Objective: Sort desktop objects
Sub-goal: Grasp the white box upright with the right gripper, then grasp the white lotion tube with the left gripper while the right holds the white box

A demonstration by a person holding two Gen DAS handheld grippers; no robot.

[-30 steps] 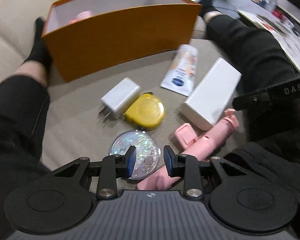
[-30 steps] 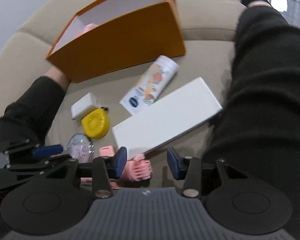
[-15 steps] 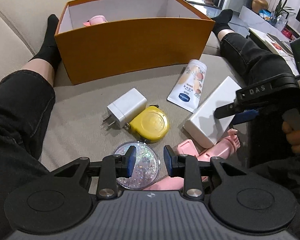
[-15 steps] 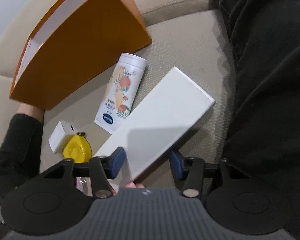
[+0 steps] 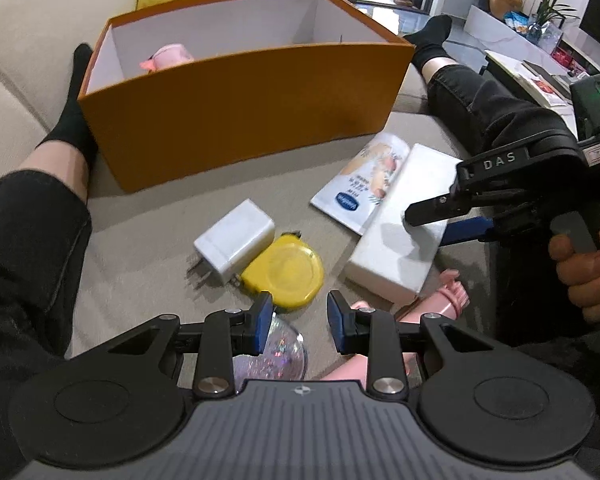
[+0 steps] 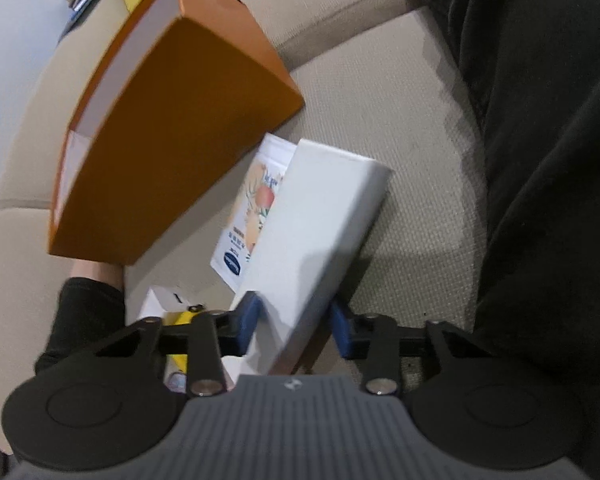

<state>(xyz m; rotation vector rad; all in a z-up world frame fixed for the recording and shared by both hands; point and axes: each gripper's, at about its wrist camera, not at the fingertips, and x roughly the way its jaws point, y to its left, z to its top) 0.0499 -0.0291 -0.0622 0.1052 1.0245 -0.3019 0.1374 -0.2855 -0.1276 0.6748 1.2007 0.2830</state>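
Two tongs work over a beige sofa cushion point(image 5: 148, 248). The left tongs point(image 5: 296, 322) hang spread and empty above a glittery disc point(image 5: 276, 356). At two o'clock, the right tongs point(image 6: 294, 322) are closing on a white box point(image 6: 320, 224), its near end between the pads. The orange bin point(image 5: 236, 108) stands beyond at twelve.

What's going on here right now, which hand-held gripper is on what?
A person seated on a beige sofa is sorting loose items into an orange box. The right hand-held gripper is closing its jaws around the near end of a white box, which sits between its pads. The left hand-held gripper hangs open and empty above a glittery disc. A white charger, yellow tape measure and printed tube lie unsorted.
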